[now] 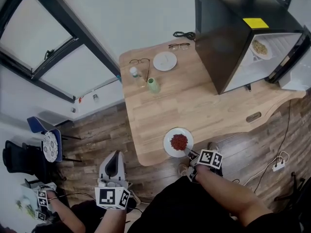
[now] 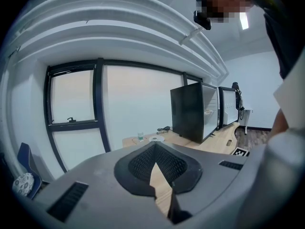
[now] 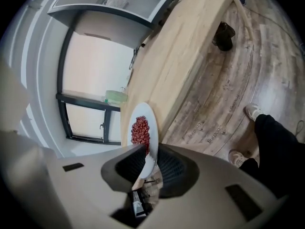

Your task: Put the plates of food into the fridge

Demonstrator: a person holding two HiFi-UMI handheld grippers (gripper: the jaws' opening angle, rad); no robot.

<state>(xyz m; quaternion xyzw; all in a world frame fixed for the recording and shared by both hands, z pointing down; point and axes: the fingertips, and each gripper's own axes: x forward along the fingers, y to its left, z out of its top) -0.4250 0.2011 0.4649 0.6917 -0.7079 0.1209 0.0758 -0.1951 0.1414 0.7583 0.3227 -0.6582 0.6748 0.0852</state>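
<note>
A white plate of red food (image 1: 179,142) sits at the near edge of the wooden table (image 1: 209,110), its near rim clamped between the jaws of the right gripper (image 1: 188,153). The right gripper view shows the plate (image 3: 142,130) edge-on, with that gripper's (image 3: 145,151) pads pressing its rim from either side. Whether the plate has left the wood cannot be told. At the table's far right corner stands a black fridge (image 1: 233,38) with its door swung open, and one plate of pale food (image 1: 261,47) already lies on a shelf inside, so part of the job appears done. By this showing the red plate has yet to be carried the length of the table and set inside. At the table's far end a second white plate (image 1: 165,61) looks bare from here, so it is probably not part of the job. Also at the far end are two pairs of glasses (image 1: 179,46), a small bottle (image 1: 134,74) and a green cup (image 1: 153,85). The left gripper (image 1: 115,155) hangs off the table's near left corner, above the floor, with its jaws together on nothing (image 2: 153,147).
</note>
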